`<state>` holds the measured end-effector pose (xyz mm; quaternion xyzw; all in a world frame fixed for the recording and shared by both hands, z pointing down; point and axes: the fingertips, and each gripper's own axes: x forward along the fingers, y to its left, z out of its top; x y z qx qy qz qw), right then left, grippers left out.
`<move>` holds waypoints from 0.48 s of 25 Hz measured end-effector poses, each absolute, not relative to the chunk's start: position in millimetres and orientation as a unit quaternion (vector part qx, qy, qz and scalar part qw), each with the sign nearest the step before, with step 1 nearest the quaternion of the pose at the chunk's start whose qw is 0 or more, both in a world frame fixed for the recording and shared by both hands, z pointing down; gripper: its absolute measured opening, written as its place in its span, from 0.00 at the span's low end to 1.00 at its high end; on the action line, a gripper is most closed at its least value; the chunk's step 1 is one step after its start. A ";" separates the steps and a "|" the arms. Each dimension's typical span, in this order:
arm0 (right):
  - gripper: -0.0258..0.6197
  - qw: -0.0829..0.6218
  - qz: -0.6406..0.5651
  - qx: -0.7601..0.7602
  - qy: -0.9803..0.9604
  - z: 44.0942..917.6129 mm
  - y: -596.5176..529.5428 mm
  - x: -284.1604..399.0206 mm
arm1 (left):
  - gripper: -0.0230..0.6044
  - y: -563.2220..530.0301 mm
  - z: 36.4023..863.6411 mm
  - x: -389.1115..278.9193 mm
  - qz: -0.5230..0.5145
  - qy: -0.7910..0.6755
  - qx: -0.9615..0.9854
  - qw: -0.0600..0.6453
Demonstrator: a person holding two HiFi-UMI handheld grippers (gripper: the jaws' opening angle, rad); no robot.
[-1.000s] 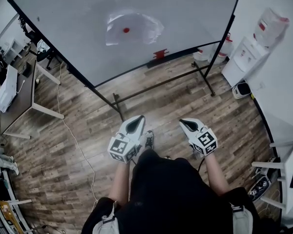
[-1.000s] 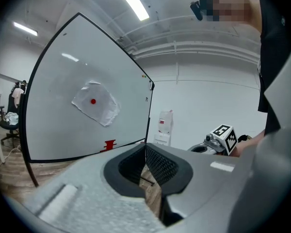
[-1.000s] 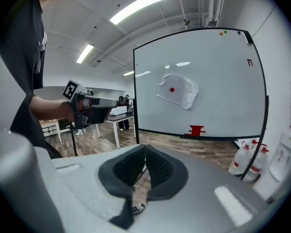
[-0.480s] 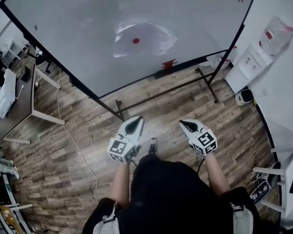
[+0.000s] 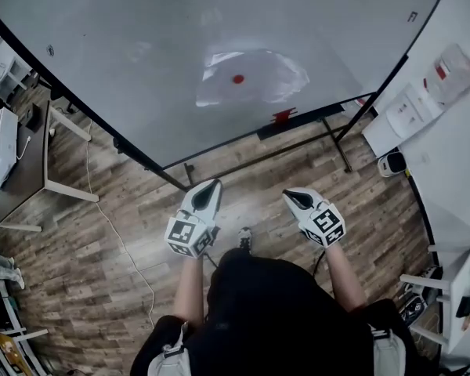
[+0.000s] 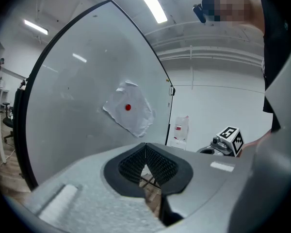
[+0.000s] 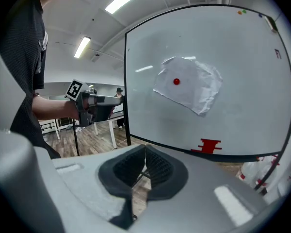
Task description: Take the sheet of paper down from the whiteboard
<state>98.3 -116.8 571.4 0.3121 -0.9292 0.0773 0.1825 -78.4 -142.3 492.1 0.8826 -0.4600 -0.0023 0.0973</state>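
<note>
White crumpled paper: the sheet of paper (image 5: pixel 254 81) hangs on the whiteboard (image 5: pixel 125 45), approx. centre-right of the board face. One red magnet (image 5: pixel 238 78) pins it near its upper middle. The edges are wrinkled, and whether they lift off the board cannot be told. A red object (image 5: pixel 284 116) sits on the bottom rail just below the sheet, apart from it.

Both grippers are well short of the board, over the wood floor (image 5: pixel 102 210). Left gripper (image 5: pixel 207 190): pads pressed together, nothing between them. Right gripper (image 5: pixel 296 197): likewise clenched and empty. Neither touches sheet, magnet or board.

Step in hand (est.): approach. Removal has not begun and the sheet is fully up.

Recommended procedure:
1. Spread both sets of jaws before reaching the board, as closed pads cannot take a thin edge.
2. Assign one gripper to the magnet and the other to the sheet. The lower corner gives the clearest access.
3. Pinch the paper edge first, w/ light pressure, then lift the magnet off. Otherwise the sheet is likely to slide or drop.
4. Approach the corner at a shallow angle to the board so one pad slips behind the paper.
5. Pull away gently. Crumpled paper tears easily if it is dragged under a seated magnet.
6. Keep clear of the rail object.
</note>
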 end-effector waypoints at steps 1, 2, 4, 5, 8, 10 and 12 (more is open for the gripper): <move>0.05 0.184 0.078 0.312 -0.929 572.0 -122.1 94.9 | 0.06 -148.1 492.5 -82.4 -0.004 -0.460 0.882 0.102; 0.05 0.186 0.078 0.313 -0.928 572.8 -127.2 91.4 | 0.06 -154.0 493.2 -86.7 -0.005 -0.460 0.882 0.105; 0.05 0.191 0.079 0.312 -0.927 574.8 -136.9 84.5 | 0.06 -166.4 494.6 -95.5 -0.011 -0.460 0.881 0.108; 0.05 0.193 0.079 0.312 -0.927 576.0 -141.4 81.2 | 0.06 -173.0 494.8 -100.1 -0.015 -0.461 0.881 0.109; 0.05 0.199 0.080 0.315 -0.925 579.6 -154.1 72.4 | 0.06 -194.3 492.8 -114.3 -0.023 -0.471 0.875 0.109; 0.05 0.200 0.080 0.318 -0.923 581.1 -164.5 68.1 | 0.06 -210.8 490.7 -122.2 -0.023 -0.477 0.873 0.101; 0.05 0.202 0.081 0.322 -0.921 582.6 -174.6 64.8 | 0.06 -226.4 488.2 -127.7 -0.026 -0.477 0.873 0.097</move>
